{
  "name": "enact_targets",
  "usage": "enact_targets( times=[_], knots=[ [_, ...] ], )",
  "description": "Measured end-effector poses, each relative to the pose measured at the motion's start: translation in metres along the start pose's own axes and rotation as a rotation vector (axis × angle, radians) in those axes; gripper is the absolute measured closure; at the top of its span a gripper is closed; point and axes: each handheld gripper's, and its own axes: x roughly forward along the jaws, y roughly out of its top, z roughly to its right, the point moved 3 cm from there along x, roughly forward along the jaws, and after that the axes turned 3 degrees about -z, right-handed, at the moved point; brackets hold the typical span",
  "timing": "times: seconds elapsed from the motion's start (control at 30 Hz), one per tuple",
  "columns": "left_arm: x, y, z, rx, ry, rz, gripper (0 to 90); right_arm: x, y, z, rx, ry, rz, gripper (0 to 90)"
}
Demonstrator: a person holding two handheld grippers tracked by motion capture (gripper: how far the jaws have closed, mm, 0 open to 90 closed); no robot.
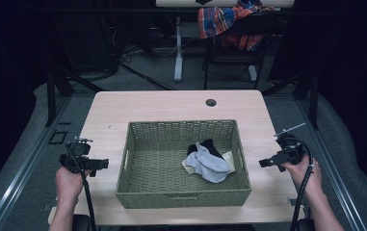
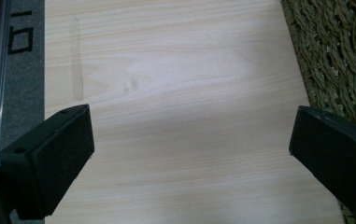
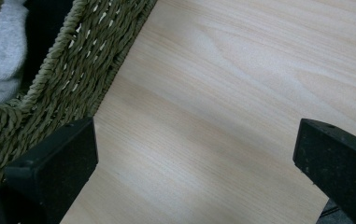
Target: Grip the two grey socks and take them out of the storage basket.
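Woven green basket point(image 1: 137, 185) sits mid-table point(image 1: 171, 103), holding grey sock point(image 1: 209, 162) with dark and pale pieces. Left gripper point(image 1: 99, 163) and right gripper point(image 1: 264, 163) flank it, jaws spread, empty, apparently poised to reach in.

One table point(image 1: 123, 115); one woven basket point(image 1: 137, 190) on it; two grippers, the left gripper point(image 1: 103, 164) and the right gripper point(image 1: 263, 163), each in one of two hands. In the basket: one grey sock point(image 1: 209, 162), one black sock point(image 1: 211, 146), one pale item point(image 1: 229, 157) partly hidden; one plaid cloth point(image 1: 219, 19) beyond.
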Motion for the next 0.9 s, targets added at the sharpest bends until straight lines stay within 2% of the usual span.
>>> enact_targets(
  times=[0.2, 0.33, 0.43, 0.5, 0.73, 0.9],
  knots=[
    [-0.001, 0.000, 0.000, 0.001, -0.002, 0.004, 0.1, -0.002, 0.000, -0.001, -0.010, -0.006, 0.014, 0.0],
    [-0.001, 0.000, -0.001, -0.001, -0.005, 0.006, 0.1, -0.002, 0.001, -0.001, -0.017, 0.008, 0.025, 0.0],
    [-0.001, 0.000, -0.001, 0.000, -0.008, 0.007, 0.1, -0.002, 0.001, -0.001, -0.016, 0.015, 0.041, 0.0],
    [-0.001, 0.000, 0.000, 0.003, -0.014, 0.005, 0.1, -0.004, 0.002, -0.001, -0.014, 0.013, 0.071, 0.0],
    [-0.002, -0.001, -0.001, -0.003, -0.018, 0.008, 0.1, -0.020, 0.008, -0.004, -0.012, -0.052, 0.091, 0.0],
    [-0.002, -0.001, 0.000, -0.002, -0.025, 0.010, 0.0, -0.030, 0.019, -0.010, -0.023, -0.044, 0.111, 0.0]
  ],
)
